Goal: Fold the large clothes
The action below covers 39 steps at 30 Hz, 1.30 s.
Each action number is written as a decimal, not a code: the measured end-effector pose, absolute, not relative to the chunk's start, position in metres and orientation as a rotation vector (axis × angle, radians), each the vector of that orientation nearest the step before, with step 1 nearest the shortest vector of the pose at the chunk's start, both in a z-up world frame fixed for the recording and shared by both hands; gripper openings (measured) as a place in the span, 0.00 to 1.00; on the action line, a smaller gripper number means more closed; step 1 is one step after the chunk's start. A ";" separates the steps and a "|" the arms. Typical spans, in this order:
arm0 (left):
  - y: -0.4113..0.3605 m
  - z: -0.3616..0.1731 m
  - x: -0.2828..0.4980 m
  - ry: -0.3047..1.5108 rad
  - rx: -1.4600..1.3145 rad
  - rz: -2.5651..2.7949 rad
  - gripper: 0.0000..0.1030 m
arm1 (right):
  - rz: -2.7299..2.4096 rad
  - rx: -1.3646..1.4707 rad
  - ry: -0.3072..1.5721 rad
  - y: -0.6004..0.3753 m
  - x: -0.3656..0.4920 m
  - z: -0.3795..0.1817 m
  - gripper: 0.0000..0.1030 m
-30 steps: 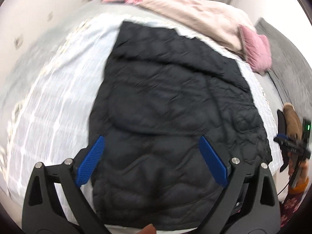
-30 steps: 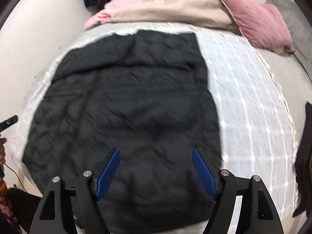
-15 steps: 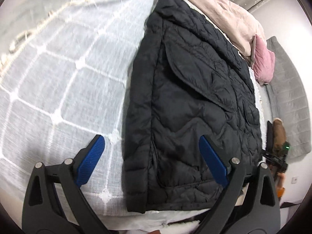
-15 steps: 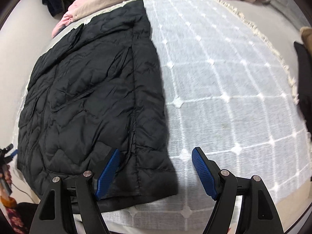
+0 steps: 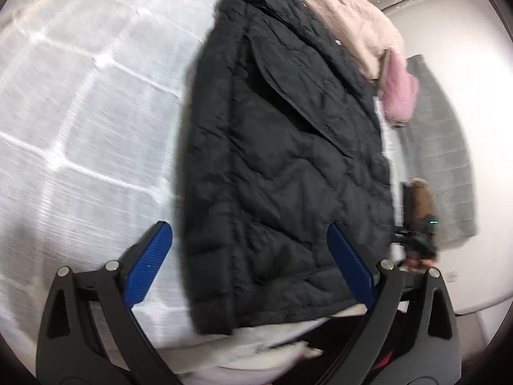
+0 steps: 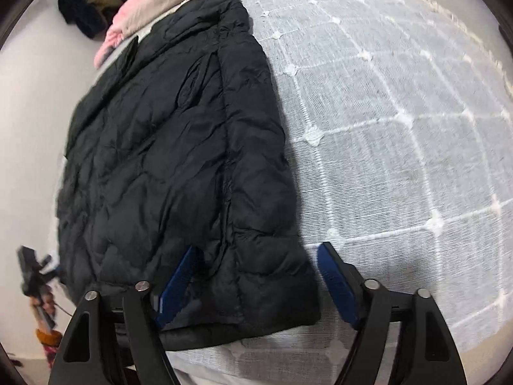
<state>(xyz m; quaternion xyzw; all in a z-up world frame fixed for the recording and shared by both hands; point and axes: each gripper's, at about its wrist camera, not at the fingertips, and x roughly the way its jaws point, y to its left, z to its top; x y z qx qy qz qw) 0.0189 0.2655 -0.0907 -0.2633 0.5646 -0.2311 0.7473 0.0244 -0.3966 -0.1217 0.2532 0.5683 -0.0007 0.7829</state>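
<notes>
A black quilted puffer jacket (image 5: 288,166) lies flat on a bed with a white grid-patterned cover (image 5: 80,122). My left gripper (image 5: 248,253) is open, its blue pads straddling the jacket's near left hem corner from above. In the right wrist view the jacket (image 6: 179,166) fills the left half. My right gripper (image 6: 256,272) is open around the jacket's near right hem corner, the left pad (image 6: 176,282) over the fabric and the right pad (image 6: 336,282) over the bed cover (image 6: 400,128).
A beige blanket (image 5: 346,22) and pink pillow (image 5: 399,96) lie at the bed's far end. A grey cloth (image 5: 439,147) lies at the right side. The bed's near edge (image 6: 288,359) is just under both grippers. Dark clothing (image 6: 86,6) lies far left.
Both grippers have moved lower and closer to the jacket's near hem corners; the jacket looms larger in each view. Both stay open.
</notes>
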 end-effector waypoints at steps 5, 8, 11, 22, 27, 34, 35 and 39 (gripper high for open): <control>0.258 -0.093 0.019 1.246 -0.584 -0.549 0.94 | 0.044 0.634 1.201 -0.406 0.023 -0.124 0.83; 0.254 -0.095 0.021 1.255 -0.609 -0.575 0.94 | 0.058 0.636 1.194 -0.402 0.025 -0.124 0.83; 0.255 -0.099 0.022 1.261 -0.653 -0.598 0.94 | 0.085 0.653 1.186 -0.394 0.026 -0.124 0.82; 0.246 -0.110 0.015 1.313 -0.721 -0.616 0.20 | 0.188 0.784 1.136 -0.369 0.028 -0.122 0.13; 0.249 -0.070 0.005 1.163 -0.738 -0.668 0.15 | 0.222 0.772 0.952 -0.361 0.024 -0.078 0.10; 0.245 -0.001 -0.021 0.905 -0.683 -0.745 0.14 | 0.245 0.757 0.778 -0.357 0.011 -0.026 0.09; 0.245 0.009 -0.026 0.871 -0.677 -0.759 0.14 | 0.249 0.761 0.751 -0.357 0.008 -0.018 0.09; 0.249 0.033 -0.036 0.791 -0.682 -0.788 0.14 | 0.253 0.787 0.666 -0.365 -0.008 0.008 0.09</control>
